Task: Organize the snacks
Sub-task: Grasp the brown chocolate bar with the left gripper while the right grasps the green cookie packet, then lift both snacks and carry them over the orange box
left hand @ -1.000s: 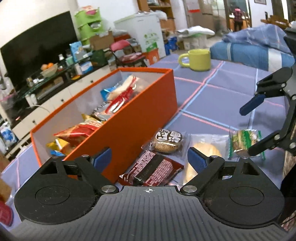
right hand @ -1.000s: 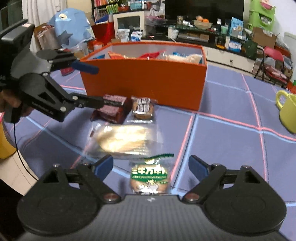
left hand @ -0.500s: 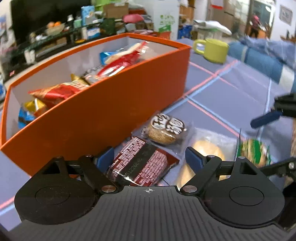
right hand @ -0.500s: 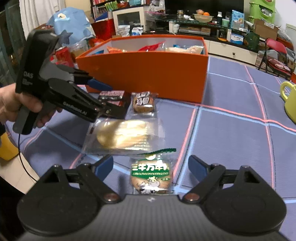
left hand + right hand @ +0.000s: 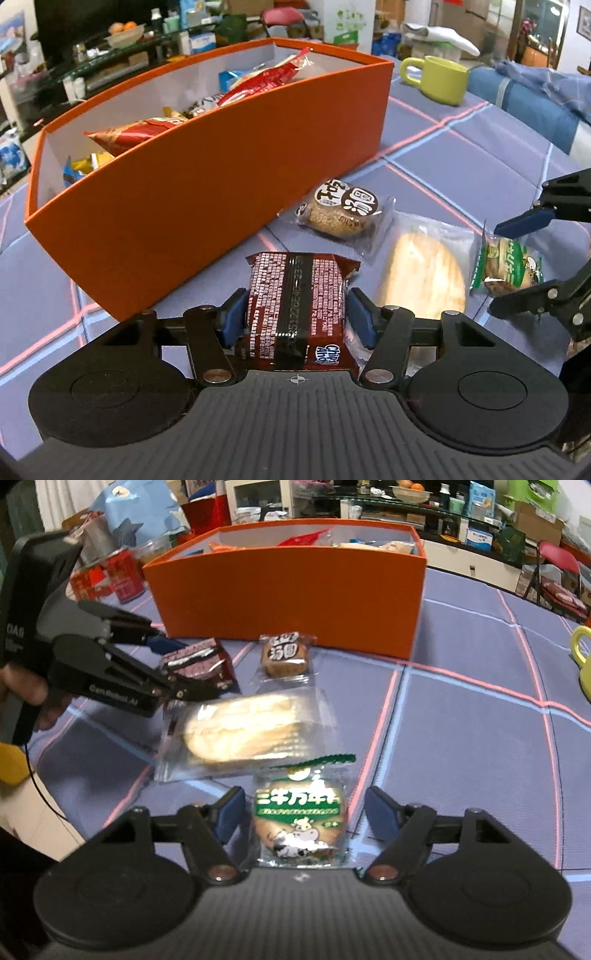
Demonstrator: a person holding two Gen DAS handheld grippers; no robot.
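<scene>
Left wrist: claw [image 5: 296, 317] pinches brown packet [image 5: 297, 295]

On a purple checked tabletop [image 5: 461, 738], the right claw [image 5: 304, 812] straddles a green-labelled biscuit packet [image 5: 301, 819], its jaws just closing, blue pads still clear of the wrapper. Just beyond lies a clear-wrapped pale bread packet [image 5: 243, 734]. At left, a hand-held left claw [image 5: 184, 664] clamps a dark red cookie pack [image 5: 201, 661], beside a small round cake packet [image 5: 284, 655]. An orange box [image 5: 295, 598] of snacks stands behind.
</scene>
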